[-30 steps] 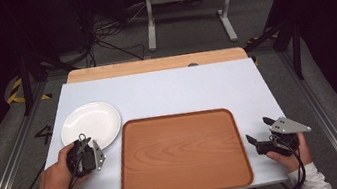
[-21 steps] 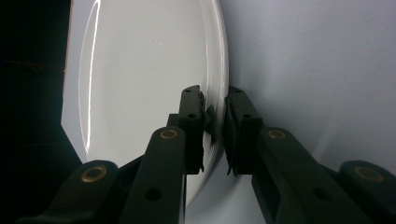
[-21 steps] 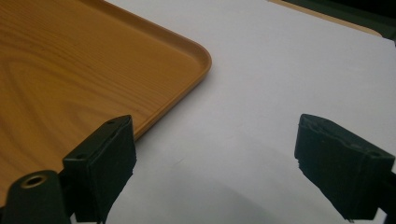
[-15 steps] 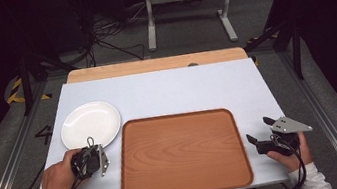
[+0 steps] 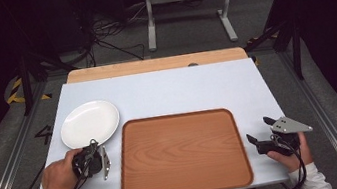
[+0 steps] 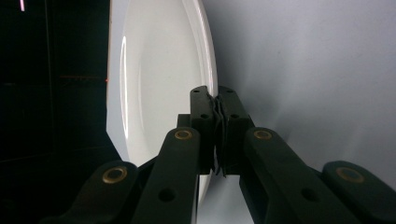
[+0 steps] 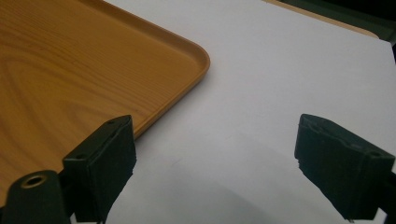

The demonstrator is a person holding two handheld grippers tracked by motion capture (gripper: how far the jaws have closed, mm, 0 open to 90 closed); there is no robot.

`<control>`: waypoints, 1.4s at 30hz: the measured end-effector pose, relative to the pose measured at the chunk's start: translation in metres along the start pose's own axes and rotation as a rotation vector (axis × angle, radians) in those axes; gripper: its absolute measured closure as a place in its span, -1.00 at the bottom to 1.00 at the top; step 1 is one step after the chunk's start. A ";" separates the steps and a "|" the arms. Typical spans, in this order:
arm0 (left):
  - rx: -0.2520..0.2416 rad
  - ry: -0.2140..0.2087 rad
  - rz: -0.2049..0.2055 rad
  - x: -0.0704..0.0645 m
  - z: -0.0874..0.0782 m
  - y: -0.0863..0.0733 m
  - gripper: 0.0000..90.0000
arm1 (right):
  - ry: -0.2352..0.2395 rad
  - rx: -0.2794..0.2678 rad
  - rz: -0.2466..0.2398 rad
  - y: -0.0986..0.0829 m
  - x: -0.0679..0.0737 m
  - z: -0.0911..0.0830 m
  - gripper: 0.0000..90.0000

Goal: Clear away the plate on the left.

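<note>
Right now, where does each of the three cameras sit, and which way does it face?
High view: above the person's side, looking forward and down on the table, white plate and wooden tray; both hands and forearms show.
Left gripper view: rides the left gripper, rolled sideways, facing the plate's rim; jaws pressed together.
Right gripper view: rides the right gripper, facing the tray's corner; jaws apart.
Shared: plate in high and left views, tray in high and right.
</note>
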State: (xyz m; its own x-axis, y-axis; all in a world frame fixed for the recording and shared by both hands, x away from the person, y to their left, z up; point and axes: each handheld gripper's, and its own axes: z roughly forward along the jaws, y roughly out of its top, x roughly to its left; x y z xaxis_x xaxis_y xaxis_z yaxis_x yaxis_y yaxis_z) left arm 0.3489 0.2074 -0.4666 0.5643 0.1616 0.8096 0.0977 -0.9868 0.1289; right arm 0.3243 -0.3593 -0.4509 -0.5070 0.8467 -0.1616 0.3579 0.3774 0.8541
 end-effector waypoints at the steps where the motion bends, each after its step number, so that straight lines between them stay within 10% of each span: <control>1: 0.000 0.005 0.001 -0.001 0.000 0.000 0.93 | -0.001 0.000 -0.001 0.000 0.000 0.000 -0.71; 42: -0.043 0.052 -0.158 0.021 -0.017 -0.016 0.93 | -0.004 0.005 -0.008 0.000 0.000 0.000 -0.71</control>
State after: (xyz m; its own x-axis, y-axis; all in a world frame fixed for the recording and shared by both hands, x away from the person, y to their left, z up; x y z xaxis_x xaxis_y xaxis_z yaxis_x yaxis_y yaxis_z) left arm 0.3448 0.2269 -0.4419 0.5017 0.3151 0.8056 0.1455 -0.9488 0.2805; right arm 0.3244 -0.3598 -0.4512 -0.5067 0.8451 -0.1706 0.3575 0.3860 0.8504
